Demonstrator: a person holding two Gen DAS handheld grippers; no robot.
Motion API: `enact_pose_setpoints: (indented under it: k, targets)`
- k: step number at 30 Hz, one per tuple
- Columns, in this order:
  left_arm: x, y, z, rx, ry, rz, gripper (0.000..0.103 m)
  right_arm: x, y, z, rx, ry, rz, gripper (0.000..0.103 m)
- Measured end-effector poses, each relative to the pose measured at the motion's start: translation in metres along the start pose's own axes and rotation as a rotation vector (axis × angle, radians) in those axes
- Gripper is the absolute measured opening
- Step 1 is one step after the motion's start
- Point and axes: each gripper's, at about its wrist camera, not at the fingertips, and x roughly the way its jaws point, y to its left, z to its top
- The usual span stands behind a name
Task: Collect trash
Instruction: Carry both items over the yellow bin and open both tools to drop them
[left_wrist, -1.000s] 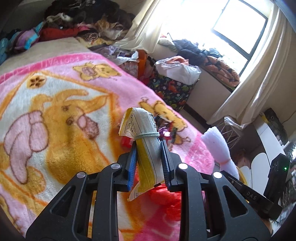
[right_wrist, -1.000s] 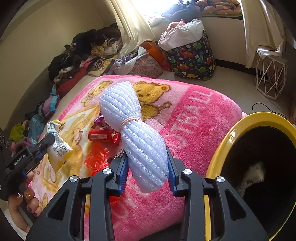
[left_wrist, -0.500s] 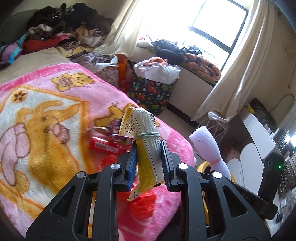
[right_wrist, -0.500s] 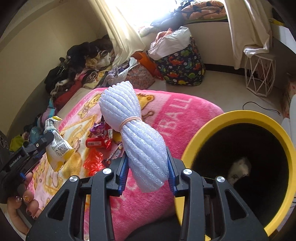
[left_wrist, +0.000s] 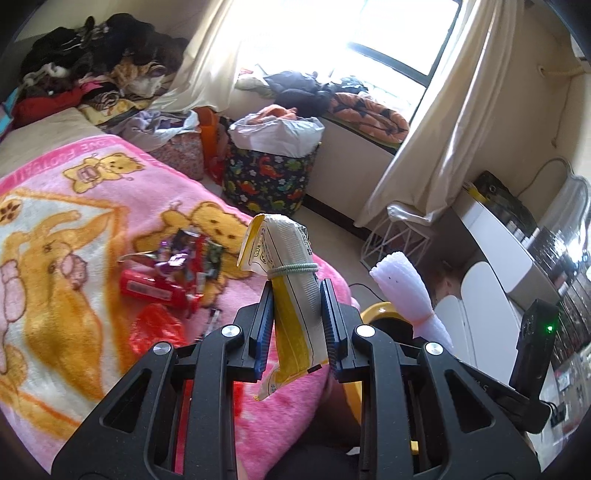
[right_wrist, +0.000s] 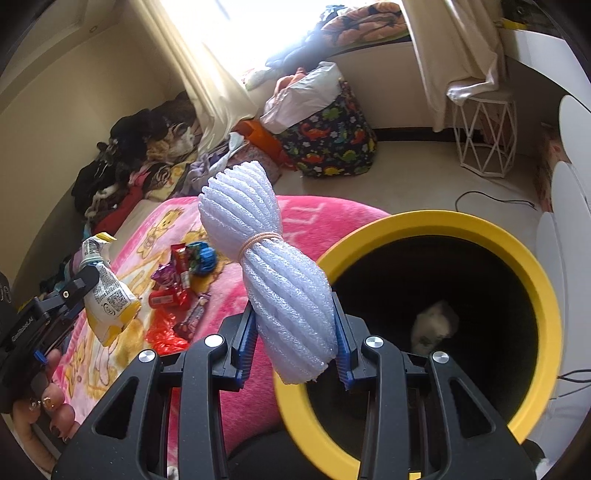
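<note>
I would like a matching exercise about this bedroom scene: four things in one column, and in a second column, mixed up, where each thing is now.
Things:
1. foam roll
2. yellow packet
3. red wrapper
4. white scrap

Places:
A. lying on the pink blanket
B. inside the yellow bin
C. held in the left tool
D. held in the right tool

Pairs: 1-D, 2-C, 3-A, 4-B
</note>
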Motion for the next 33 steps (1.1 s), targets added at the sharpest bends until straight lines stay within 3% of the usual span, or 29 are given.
enact_pose_setpoints:
  k: [33]
  targets:
    - [0.076, -0.128, -0.037, 0.209, 0.151, -0.160, 0.018, -0.055, -0.111, -0.021, 0.170, -0.041, -0.147, 0.034]
